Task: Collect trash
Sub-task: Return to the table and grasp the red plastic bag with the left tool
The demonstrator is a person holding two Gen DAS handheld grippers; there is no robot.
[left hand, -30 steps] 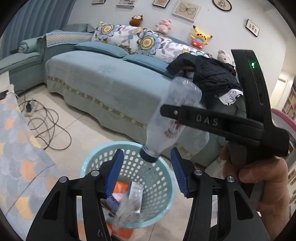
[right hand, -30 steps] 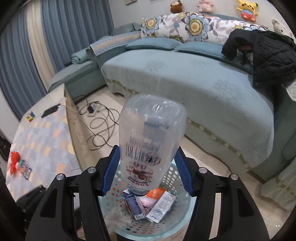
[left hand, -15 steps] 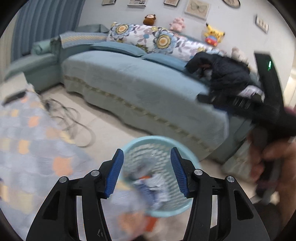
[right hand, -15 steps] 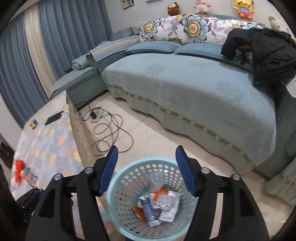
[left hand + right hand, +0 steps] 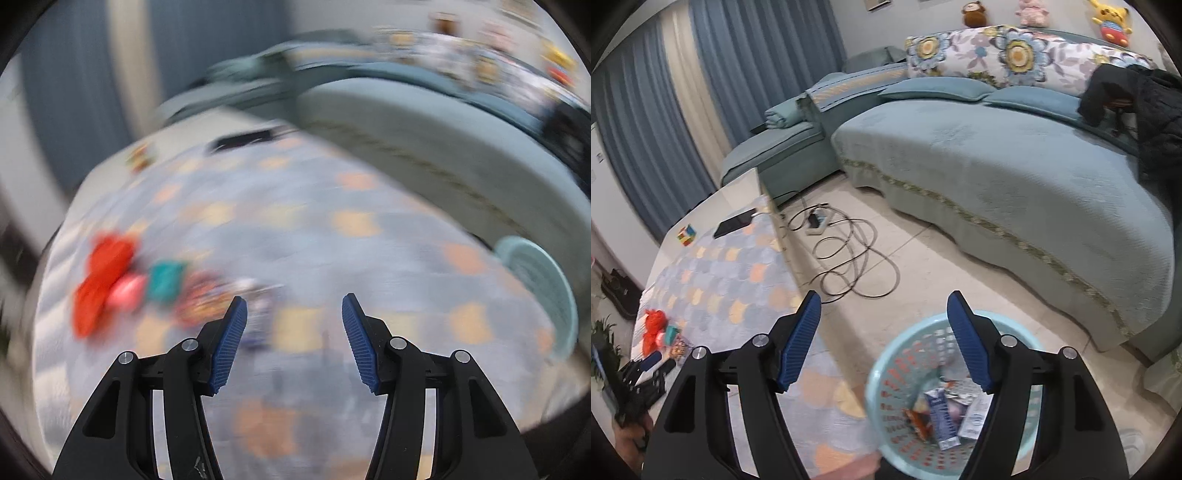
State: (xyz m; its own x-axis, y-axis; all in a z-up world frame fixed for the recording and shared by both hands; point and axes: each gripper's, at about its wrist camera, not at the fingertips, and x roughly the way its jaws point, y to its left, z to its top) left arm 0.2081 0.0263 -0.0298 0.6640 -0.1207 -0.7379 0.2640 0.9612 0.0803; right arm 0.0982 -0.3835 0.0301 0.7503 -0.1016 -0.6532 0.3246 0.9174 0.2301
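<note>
Both grippers, left gripper and right gripper, are wide apart, holding nothing. Rushing left could knock the wrappers off the tabletop.

Cartons in basket; basket right of table; sofa behind.

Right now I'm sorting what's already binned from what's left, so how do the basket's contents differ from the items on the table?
The cartons lie inside the basket on the floor; the red wrapper pile lies loose on the table. The cartons are heaped together, blue and white; the table pile is red, pink and teal, spread in a short row. Both groups look like small packaging, and neither gripper holds any: left gripper and right gripper are open.
</note>
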